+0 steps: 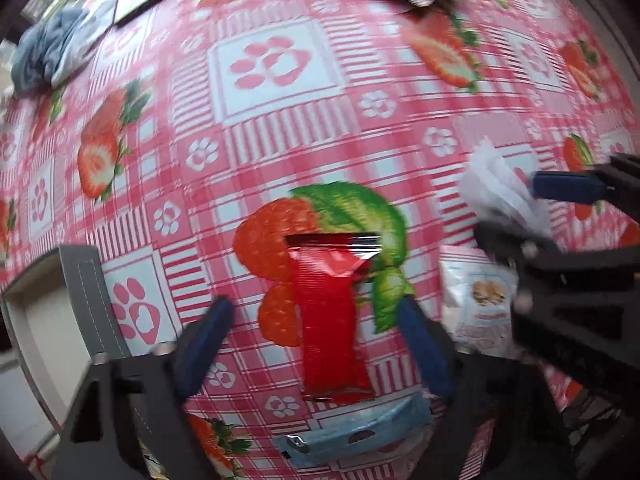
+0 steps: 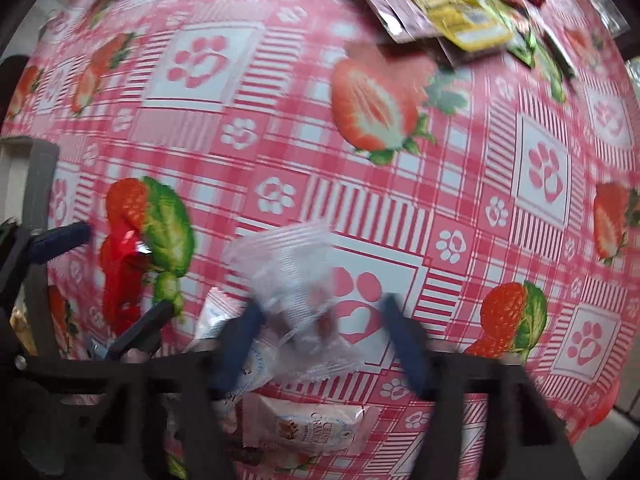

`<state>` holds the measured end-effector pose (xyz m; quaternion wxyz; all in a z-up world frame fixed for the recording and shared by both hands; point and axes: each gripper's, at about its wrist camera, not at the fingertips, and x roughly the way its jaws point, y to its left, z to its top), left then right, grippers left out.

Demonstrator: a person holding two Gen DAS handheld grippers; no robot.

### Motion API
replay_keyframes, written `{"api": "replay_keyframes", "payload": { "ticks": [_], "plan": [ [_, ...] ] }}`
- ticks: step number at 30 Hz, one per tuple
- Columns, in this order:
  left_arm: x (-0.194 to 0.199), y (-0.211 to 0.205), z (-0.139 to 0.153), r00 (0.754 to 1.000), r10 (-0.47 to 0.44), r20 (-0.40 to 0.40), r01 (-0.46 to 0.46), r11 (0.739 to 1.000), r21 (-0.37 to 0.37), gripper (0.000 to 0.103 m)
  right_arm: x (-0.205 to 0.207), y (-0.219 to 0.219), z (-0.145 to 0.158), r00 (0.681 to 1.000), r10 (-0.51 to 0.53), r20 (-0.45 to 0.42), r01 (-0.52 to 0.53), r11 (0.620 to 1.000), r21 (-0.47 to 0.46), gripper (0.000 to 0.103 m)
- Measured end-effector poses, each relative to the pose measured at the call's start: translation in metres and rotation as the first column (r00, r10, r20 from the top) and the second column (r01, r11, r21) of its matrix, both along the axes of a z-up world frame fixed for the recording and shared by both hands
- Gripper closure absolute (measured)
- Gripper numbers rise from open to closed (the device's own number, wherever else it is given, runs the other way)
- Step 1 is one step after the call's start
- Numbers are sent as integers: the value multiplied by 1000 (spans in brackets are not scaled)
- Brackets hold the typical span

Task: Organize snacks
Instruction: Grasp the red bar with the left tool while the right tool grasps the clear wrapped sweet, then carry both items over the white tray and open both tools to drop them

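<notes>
Task looks early on: a pile of snack packets sits at the far edge of the desk, more lie loose near both grippers, and the grey box at the left shows only a pale bare floor in the part in view, so most sorting is prob. left to do. The left hand-held gripper is spread wide w/ nothing in it; the red snack packet lies flat on the desk between its blue fingers, lengthwise, touching neither. A light-blue packet lies just below it, close to the gripper body. The right hand-held gripper is also spread wide; a clear plastic wrapper sits between its fingers, blurred, maybe resting against the left one, but not pinched across. A white cracker packet lies below it, nearer the gripper body.
</notes>
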<state>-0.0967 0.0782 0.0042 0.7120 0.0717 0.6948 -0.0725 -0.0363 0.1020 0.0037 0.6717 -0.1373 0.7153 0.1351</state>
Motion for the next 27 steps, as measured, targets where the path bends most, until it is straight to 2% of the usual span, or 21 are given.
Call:
{"api": "replay_keyframes", "payload": {
  "ticks": [1, 2, 3, 4, 7, 15, 20, 27],
  "plan": [
    [0, -3, 3, 1000, -12, 8, 12, 1000, -2, 41, 0, 1, 2, 1000, -2, 0, 2, 1000, 5, 72],
    [0, -4, 5, 1000, -17, 13, 18, 1000, -3, 48, -1, -1, 4, 1000, -13, -6, 13, 1000, 15, 73],
    [1, -5, 7, 1000, -21, 18, 21, 1000, -6, 67, -2, -2, 4, 1000, -27, -10, 28, 999, 28, 73],
    [1, -3, 9, 1000, -18, 15, 19, 1000, -20, 77, -2, -5, 5, 999, -50, -18, 51, 998, 46, 73],
    [3, 6, 18, 1000, 19, 21, -17, 997, -73, 79, 0, -16, 13, 993, -115, -34, 118, 987, 106, 73],
    [-8, 45, 55, 994, 70, 81, -59, 990, -127, 79, -8, -33, 38, 976, -210, -62, 218, 959, 183, 73],
    [-21, 60, 75, 990, 88, 106, -73, 988, -133, 79, -19, -23, 48, 978, -202, -59, 210, 959, 190, 73],
    [-38, 95, 87, 981, 148, 128, -130, 981, -143, 79, -30, 20, 59, 988, -145, -47, 151, 969, 197, 73]
  ]
}}
